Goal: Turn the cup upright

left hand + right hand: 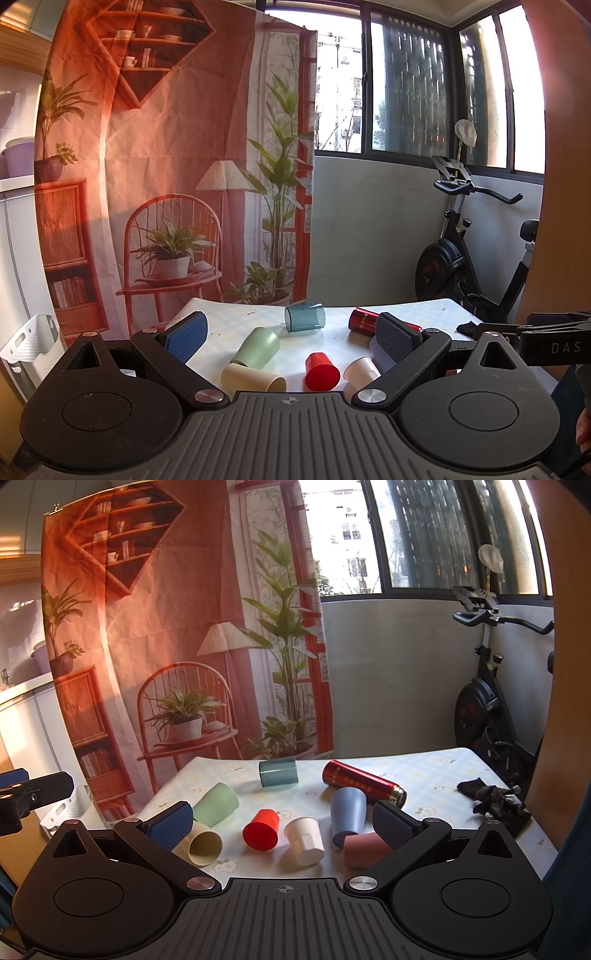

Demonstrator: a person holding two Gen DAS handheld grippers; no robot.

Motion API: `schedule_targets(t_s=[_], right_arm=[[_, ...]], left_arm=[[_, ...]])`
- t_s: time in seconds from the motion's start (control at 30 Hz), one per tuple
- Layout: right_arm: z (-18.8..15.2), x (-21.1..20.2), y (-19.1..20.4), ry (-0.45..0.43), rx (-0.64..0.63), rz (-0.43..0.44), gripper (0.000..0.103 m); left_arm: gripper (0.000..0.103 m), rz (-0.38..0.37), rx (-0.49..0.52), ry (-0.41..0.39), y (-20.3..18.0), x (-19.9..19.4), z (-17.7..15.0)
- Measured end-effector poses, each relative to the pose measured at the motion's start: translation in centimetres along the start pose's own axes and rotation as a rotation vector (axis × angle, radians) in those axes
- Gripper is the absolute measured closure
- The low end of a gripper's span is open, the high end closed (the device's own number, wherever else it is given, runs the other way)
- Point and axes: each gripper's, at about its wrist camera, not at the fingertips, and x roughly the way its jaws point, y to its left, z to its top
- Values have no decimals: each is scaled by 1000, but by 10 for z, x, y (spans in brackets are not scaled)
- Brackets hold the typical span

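A surface [424, 771] covered in a pale flowered cloth holds a scatter of cups, seen from two cameras looking forward along the fingers of each device. Places here are given from the red cup [260, 829], which lies tipped over near the middle of the surface, its closed base toward the camera.

Going left to right: the cream cup [201, 843] lies on its side just left of the red cup, its open mouth showing. The green cup [216, 804] lies tilted behind the cream one. Farther back, behind the red cup, a teal cup [278, 771] lies on its side. Just right of the red cup a white cup [305, 836] lies tipped. Right again, a blue-grey cup [347, 811] stands mouth down, with a pink cup [365, 849] lying on its side in front of it. Behind these lies a red flask [364, 783] on its side. Far right, a dark bundle of cloth [493, 801] sits near the surface edge.

The left hand-held gripper [291, 338] is spread wide and grasps nothing. The right hand-held gripper [282, 821] is likewise released, empty, its blue pads either side of the cups.
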Motion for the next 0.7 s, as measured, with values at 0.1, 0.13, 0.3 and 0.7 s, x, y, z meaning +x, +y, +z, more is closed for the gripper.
schedule_targets(t_s=[0.1, 0.13, 0.3, 0.7], right_arm=[[0, -1, 0, 0, 0, -1, 0], [0, 0, 0, -1, 0, -1, 0], [0, 0, 0, -1, -1, 0, 0], [2, -1, -2, 1, 0, 1, 0]], left_arm=[[4, 1, 0, 0, 0, -1, 0], [4, 1, 0, 0, 0, 0, 0], [4, 1, 0, 0, 0, -1, 0], [4, -4, 5, 2, 1, 5, -1]])
